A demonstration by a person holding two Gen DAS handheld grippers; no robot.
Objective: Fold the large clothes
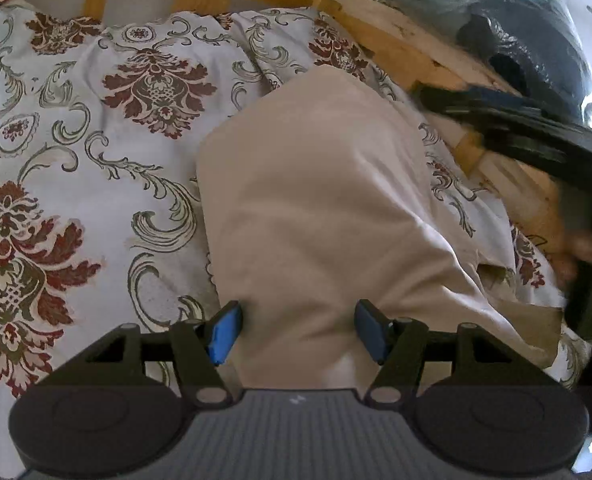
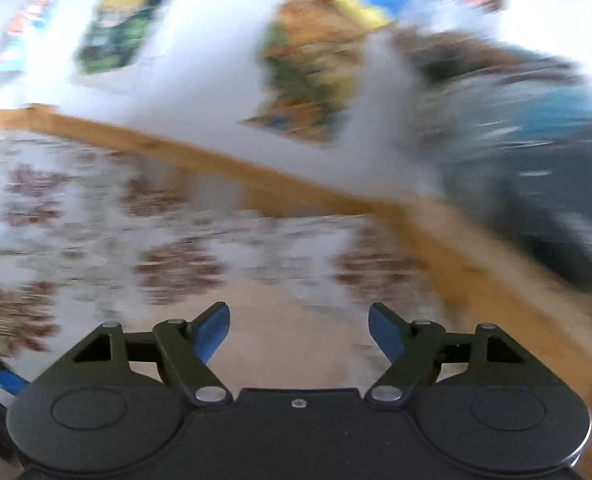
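Note:
A beige garment [image 1: 319,208] lies folded in a long strip on the patterned bedspread [image 1: 76,152] in the left wrist view. My left gripper [image 1: 297,330] is open just above its near end, blue pads on either side of the cloth, holding nothing. My right gripper [image 2: 297,330] is open and empty; its view is motion-blurred, with a beige patch of the garment [image 2: 288,320] just ahead of the fingers. The right gripper also shows in the left wrist view [image 1: 527,132] at the right, blurred, over the bed's edge.
A wooden bed frame [image 1: 395,40] runs along the far and right sides of the bed. A plastic-wrapped bundle [image 1: 495,28] sits beyond the frame at the upper right. Colourful posters [image 2: 311,72] hang on the white wall.

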